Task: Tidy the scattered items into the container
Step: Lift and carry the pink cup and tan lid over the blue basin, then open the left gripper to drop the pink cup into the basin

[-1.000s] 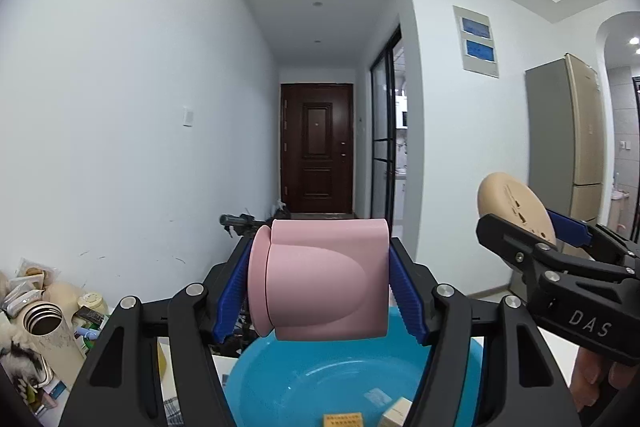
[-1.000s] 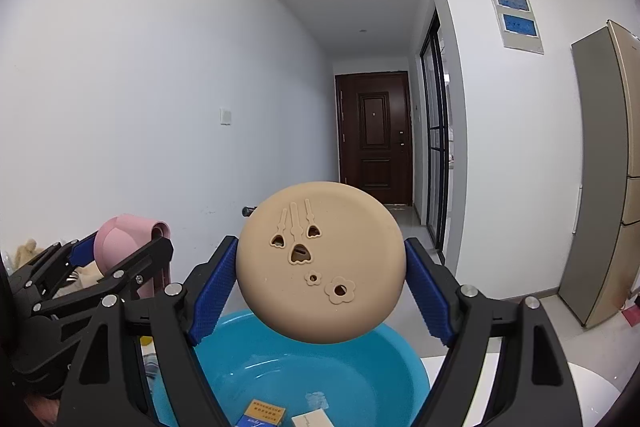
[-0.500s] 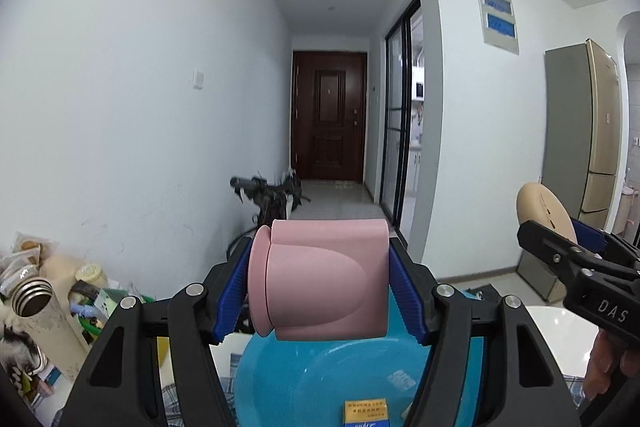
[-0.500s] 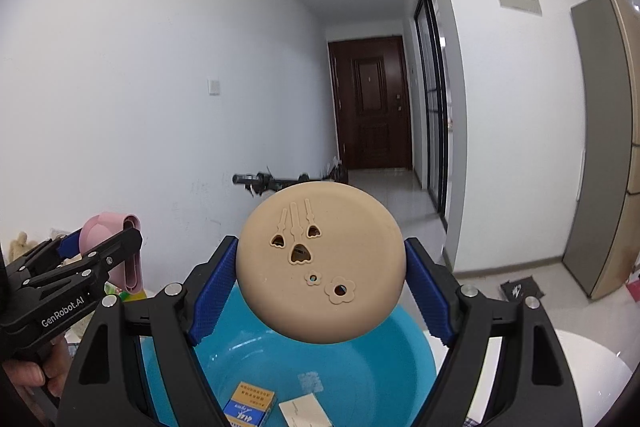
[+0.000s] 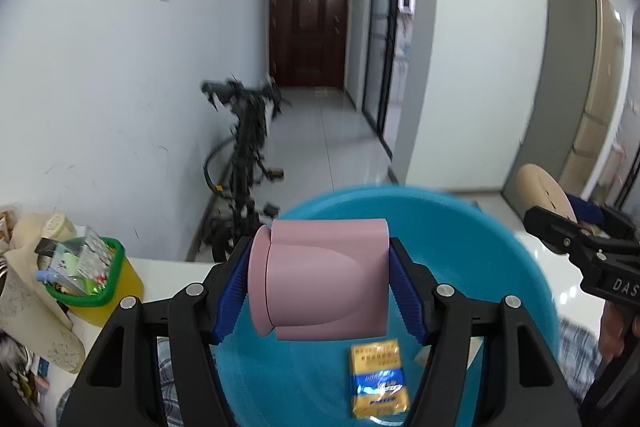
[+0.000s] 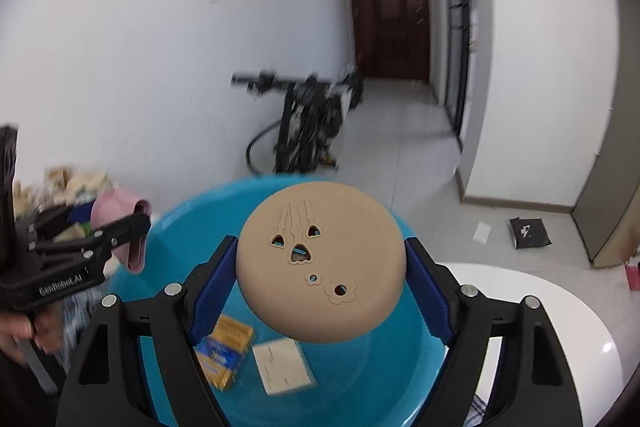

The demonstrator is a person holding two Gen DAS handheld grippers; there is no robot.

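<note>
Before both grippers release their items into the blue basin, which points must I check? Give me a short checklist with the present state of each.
1. Left gripper clamps the pink plastic cylinder-shaped container: ok.
2. Right gripper clamps the round beige disc with cut-out holes: ok.
3. Both items hang over the blue plastic basin: ok.
4. Landing spot free: not ok, a yellow-blue packet and a pale card lie inside.
5. Drop height safe: cannot tell.

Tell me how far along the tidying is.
Done: a yellow-blue packet and a pale card lie in the blue basin. In hand: left gripper holds a pink piece, right gripper a tan disc, both over the basin. Left: releasing them.
</note>
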